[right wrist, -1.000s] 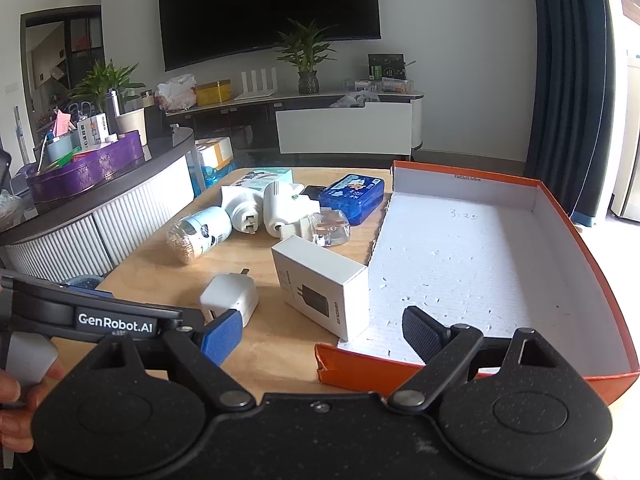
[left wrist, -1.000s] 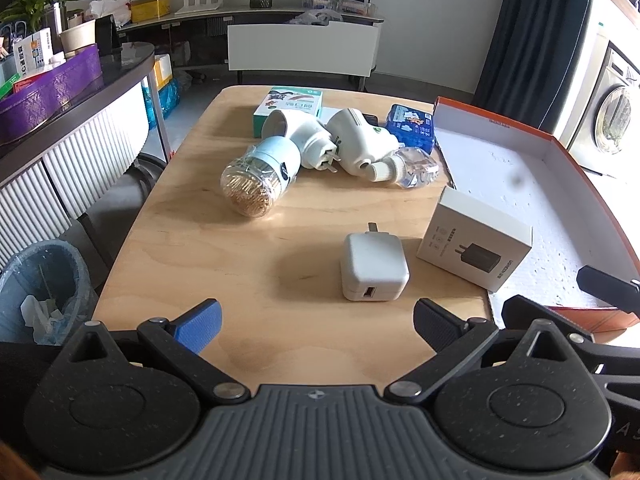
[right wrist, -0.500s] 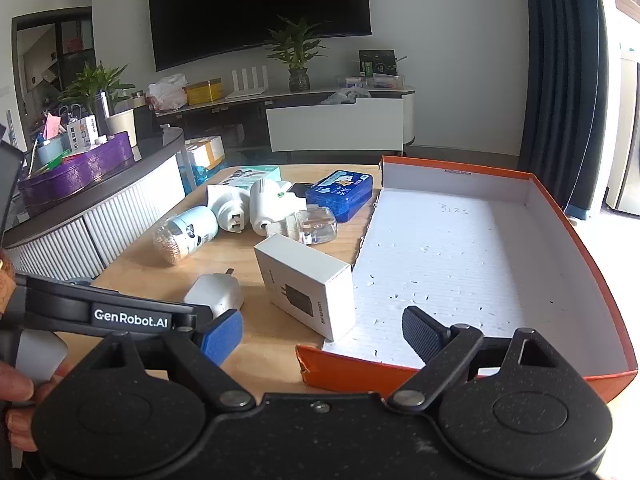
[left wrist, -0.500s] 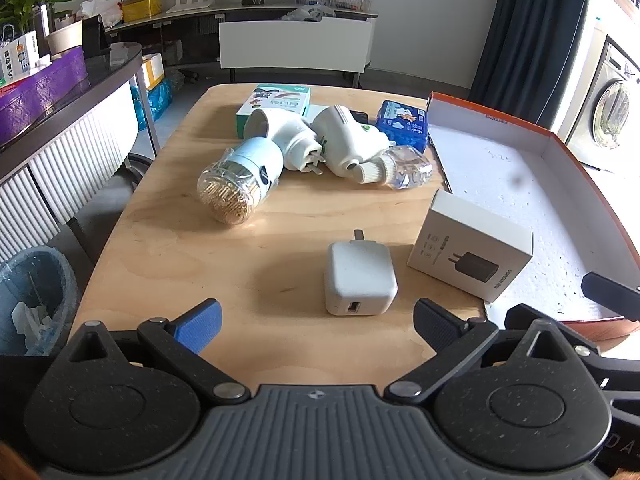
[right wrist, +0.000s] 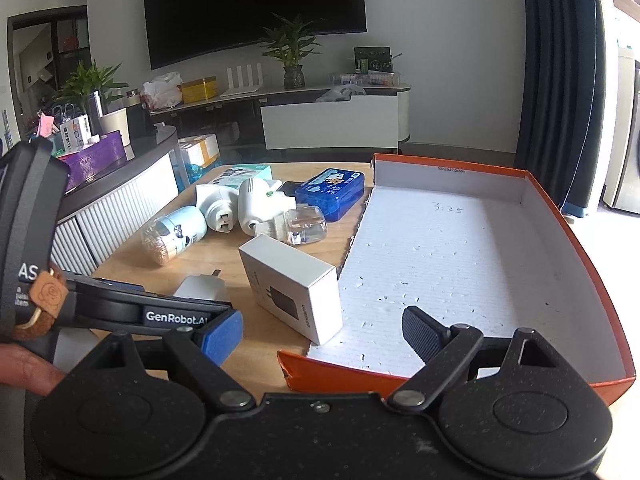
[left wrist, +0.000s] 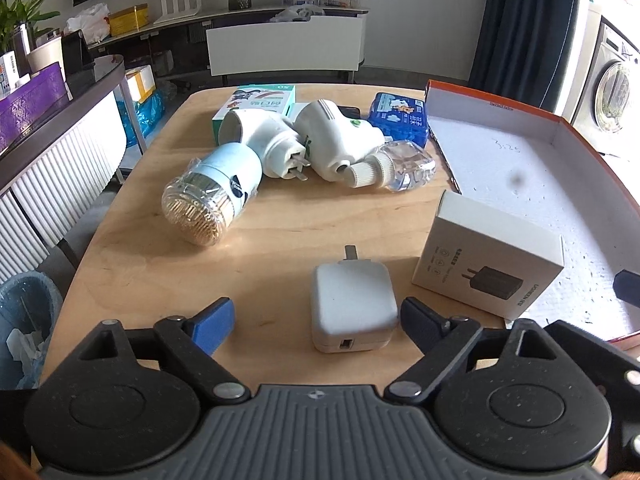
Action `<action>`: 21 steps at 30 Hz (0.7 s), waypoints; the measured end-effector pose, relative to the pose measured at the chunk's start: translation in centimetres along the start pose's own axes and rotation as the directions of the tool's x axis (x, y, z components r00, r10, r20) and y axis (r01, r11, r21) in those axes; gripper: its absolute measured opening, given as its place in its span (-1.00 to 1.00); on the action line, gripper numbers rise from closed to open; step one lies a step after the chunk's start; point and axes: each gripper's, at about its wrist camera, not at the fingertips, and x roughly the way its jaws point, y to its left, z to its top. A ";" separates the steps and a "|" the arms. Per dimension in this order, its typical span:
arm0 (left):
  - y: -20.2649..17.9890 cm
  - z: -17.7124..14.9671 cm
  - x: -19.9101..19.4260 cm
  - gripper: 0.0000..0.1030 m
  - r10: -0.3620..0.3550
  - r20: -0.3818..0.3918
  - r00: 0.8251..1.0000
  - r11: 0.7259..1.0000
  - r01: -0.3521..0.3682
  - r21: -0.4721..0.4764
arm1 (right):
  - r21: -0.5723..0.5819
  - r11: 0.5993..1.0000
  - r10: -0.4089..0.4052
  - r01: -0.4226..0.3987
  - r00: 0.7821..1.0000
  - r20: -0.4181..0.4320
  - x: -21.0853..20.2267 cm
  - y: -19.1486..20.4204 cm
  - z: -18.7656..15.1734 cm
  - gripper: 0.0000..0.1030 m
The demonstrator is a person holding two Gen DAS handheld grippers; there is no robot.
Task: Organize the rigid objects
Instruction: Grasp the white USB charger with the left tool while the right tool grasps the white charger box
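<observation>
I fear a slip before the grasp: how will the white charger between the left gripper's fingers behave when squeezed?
The white charger looks stiff, so it should not deform. Its glossy, rounded sides may slip against the pads. Lying flat, it will likely slide rather than roll.

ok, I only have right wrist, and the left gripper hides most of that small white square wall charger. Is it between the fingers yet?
Observer: Yes. The small white square wall charger lies between the left gripper's fingers. The jaws are closing and the blue pad is clear of it.
Operator: Which way is it lying?
Observer: Flat, with its USB port facing the gripper.
Operator: Anything on the floor that side?
Observer: A blue waste bin beside the light wooden table.
</observation>
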 end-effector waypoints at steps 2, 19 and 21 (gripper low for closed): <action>0.1 0.0 0.2 0.58 0.005 0.020 1.000 1.000 -0.005 0.010 | -0.008 1.000 0.006 -0.006 1.000 -0.002 0.1 0.0 0.2 0.98; 4.3 0.5 -1.8 -0.19 -0.039 0.032 0.999 0.998 0.041 -0.047 | -0.200 0.969 0.111 -0.144 0.979 -0.170 6.6 2.0 4.2 0.40; 4.7 0.5 -2.1 -0.19 -0.036 0.032 0.999 0.997 0.038 -0.061 | -0.205 0.965 0.121 -0.162 0.973 -0.198 7.5 2.4 4.2 0.00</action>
